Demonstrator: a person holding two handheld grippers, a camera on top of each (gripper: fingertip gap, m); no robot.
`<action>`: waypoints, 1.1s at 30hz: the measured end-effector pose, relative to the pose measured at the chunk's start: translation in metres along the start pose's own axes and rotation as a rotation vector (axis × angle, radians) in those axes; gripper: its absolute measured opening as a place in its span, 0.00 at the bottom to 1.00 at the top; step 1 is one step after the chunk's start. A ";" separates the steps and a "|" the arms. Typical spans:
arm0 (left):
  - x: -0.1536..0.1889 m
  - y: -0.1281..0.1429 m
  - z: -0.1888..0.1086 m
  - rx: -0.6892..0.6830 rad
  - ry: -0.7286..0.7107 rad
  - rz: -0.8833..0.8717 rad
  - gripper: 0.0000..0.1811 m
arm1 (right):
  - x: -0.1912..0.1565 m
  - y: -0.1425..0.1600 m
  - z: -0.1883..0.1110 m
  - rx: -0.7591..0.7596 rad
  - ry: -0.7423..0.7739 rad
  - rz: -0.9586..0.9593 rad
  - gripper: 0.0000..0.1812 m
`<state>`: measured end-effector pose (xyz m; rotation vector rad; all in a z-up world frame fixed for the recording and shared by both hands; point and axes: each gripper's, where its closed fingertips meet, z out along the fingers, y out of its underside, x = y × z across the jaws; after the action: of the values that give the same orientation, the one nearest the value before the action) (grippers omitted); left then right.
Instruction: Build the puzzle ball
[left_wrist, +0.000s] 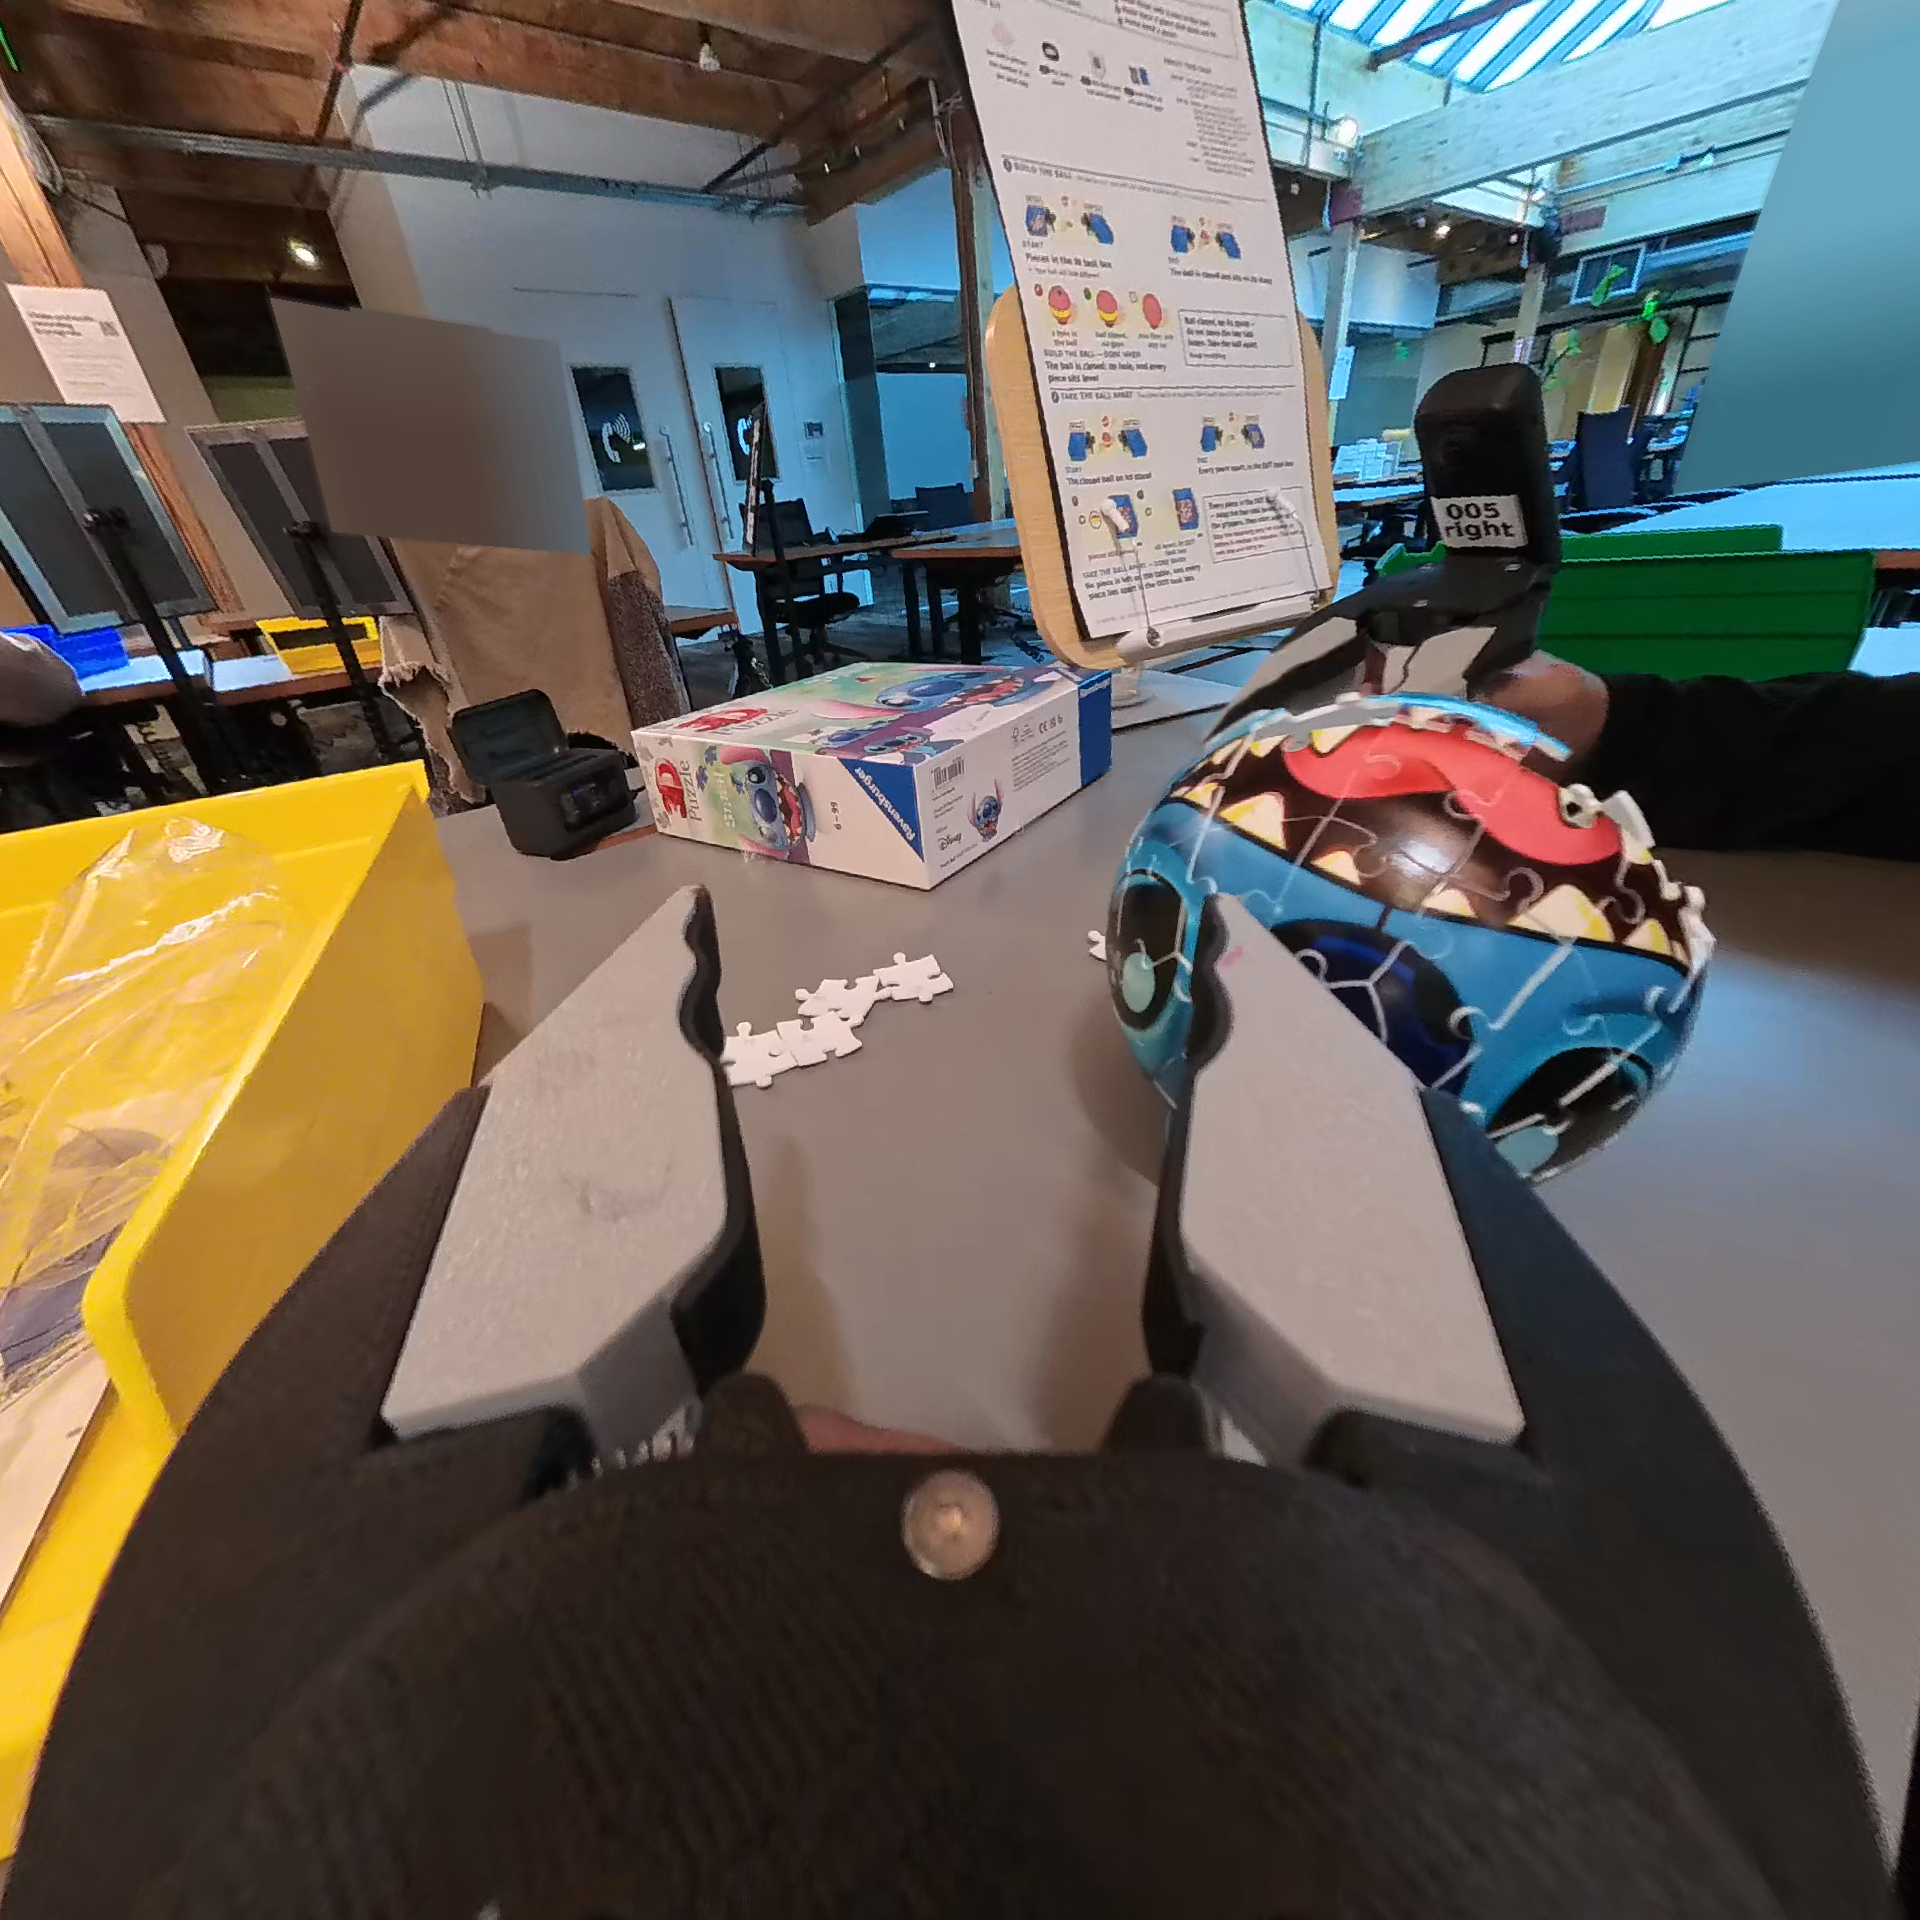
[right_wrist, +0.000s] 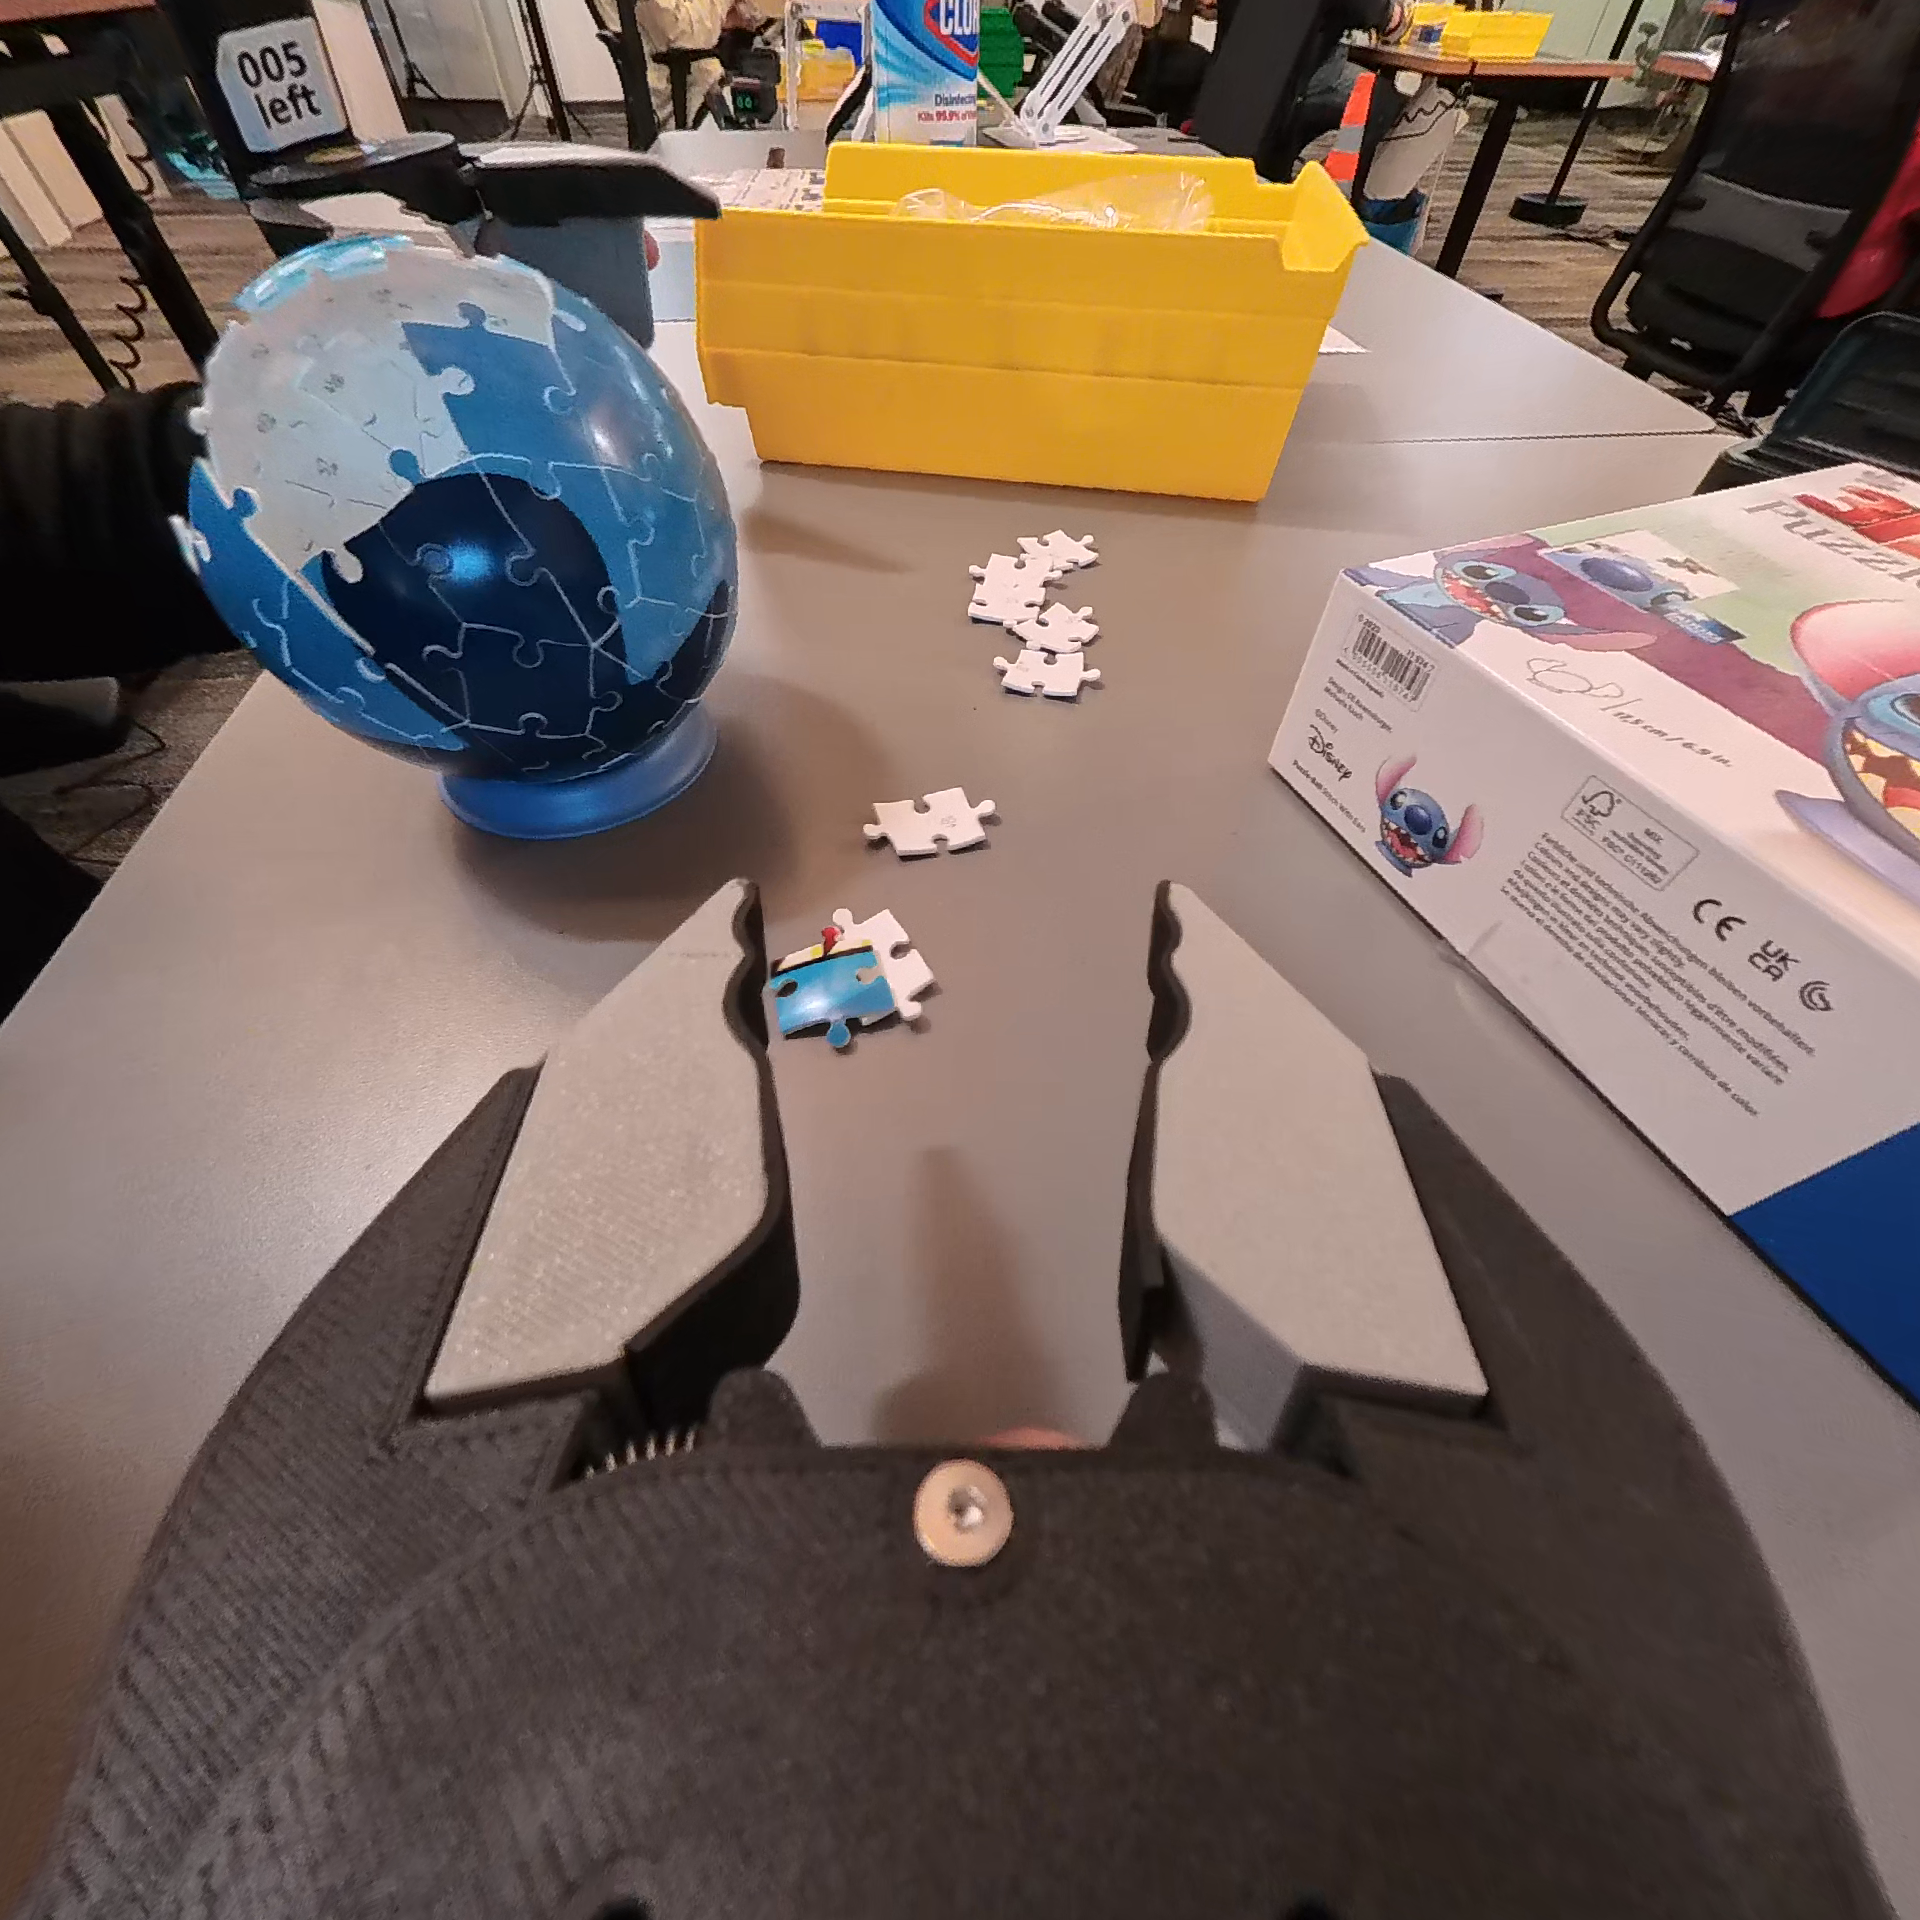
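We worked at a grey worktop (right_wrist: 312, 1039) in an open workshop with timber beams overhead. Seen from the right wrist and reading left to right, the puzzle ball (right_wrist: 457, 540) sat tilted on its blue ring stand (right_wrist: 582, 795) near the left edge, its upper cap unfinished. Mid-worktop lay the loose pieces (right_wrist: 1039, 608), mostly white side up, with one blue piece (right_wrist: 826, 992) nearest us. The yellow bin (right_wrist: 1018, 343) stood at the far edge and the puzzle box (right_wrist: 1621, 831) at the right edge. Our left claw (left_wrist: 961, 935) was released and empty beside the ball; our right claw (right_wrist: 951, 925) was likewise spread wide, holding nothing. We judged the ball a light, hollow, glossy shell, slippery and apt to pop apart under pressure, so best steadied at its completed lower half. The thin pieces wanted pinching by their edges.
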<state>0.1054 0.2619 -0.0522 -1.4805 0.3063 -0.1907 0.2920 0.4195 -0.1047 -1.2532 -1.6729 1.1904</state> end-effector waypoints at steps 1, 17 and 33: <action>0.000 -0.001 -0.001 0.005 -0.002 0.005 0.49 | -0.002 0.002 0.000 -0.016 -0.007 -0.007 0.38; 0.004 -0.001 0.000 0.003 0.018 0.009 0.46 | -0.021 0.058 0.022 -0.407 -0.028 -0.139 0.13; 0.004 0.000 0.001 -0.003 0.020 0.007 0.44 | -0.032 0.056 0.032 -0.404 -0.045 -0.228 0.01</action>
<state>0.1097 0.2614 -0.0529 -1.4813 0.3280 -0.1997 0.2880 0.3859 -0.1683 -1.2308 -2.0980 0.7729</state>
